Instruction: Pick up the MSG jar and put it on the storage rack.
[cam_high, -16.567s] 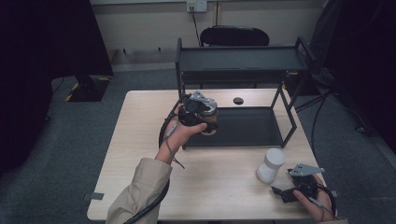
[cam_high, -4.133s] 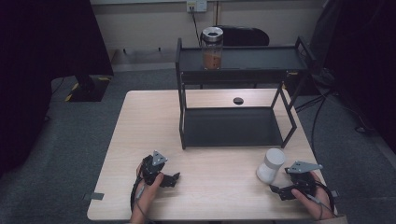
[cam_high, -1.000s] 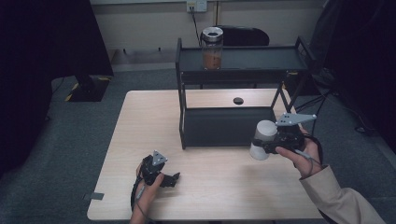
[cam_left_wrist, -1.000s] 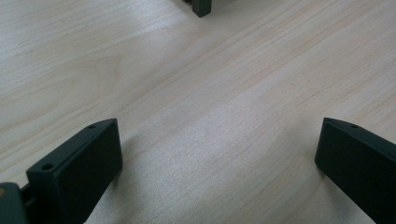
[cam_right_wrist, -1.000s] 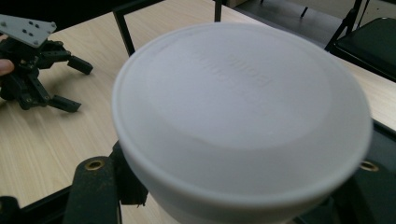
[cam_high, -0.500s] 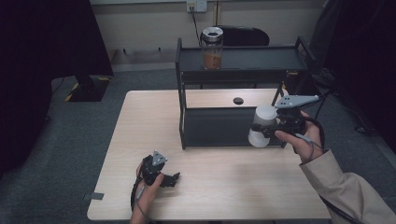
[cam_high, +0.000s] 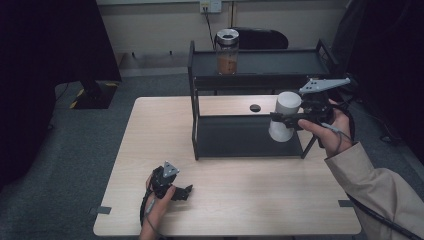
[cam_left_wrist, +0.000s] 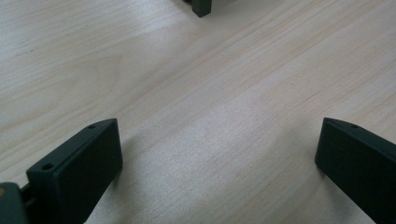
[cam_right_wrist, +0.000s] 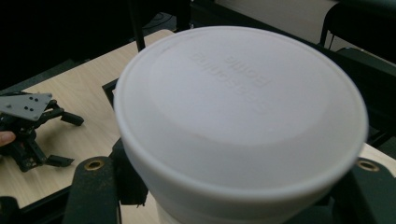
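Observation:
My right gripper (cam_high: 286, 120) is shut on a white lidded container (cam_high: 284, 116) and holds it in the air, in front of the right side of the black two-level rack (cam_high: 250, 80). In the right gripper view the container's white lid (cam_right_wrist: 238, 107) sits between the two jaws. A glass jar with orange contents (cam_high: 227, 51) stands on the rack's top shelf at the left. My left gripper (cam_high: 182, 192) rests on the table near the front edge, open, with only bare wood (cam_left_wrist: 210, 140) between its jaws. The left gripper (cam_right_wrist: 28, 130) also appears far off in the right gripper view.
A small black disc (cam_high: 255, 107) lies on the wooden table (cam_high: 150, 135) behind the rack's lower shelf (cam_high: 235, 137). A dark chair (cam_high: 260, 37) stands behind the rack. Grey carpet surrounds the table, and a wall socket (cam_high: 210, 6) is at the back.
The right gripper has lifted the white container off the table's right front and carried it up and back toward the rack. The left gripper has stayed still.

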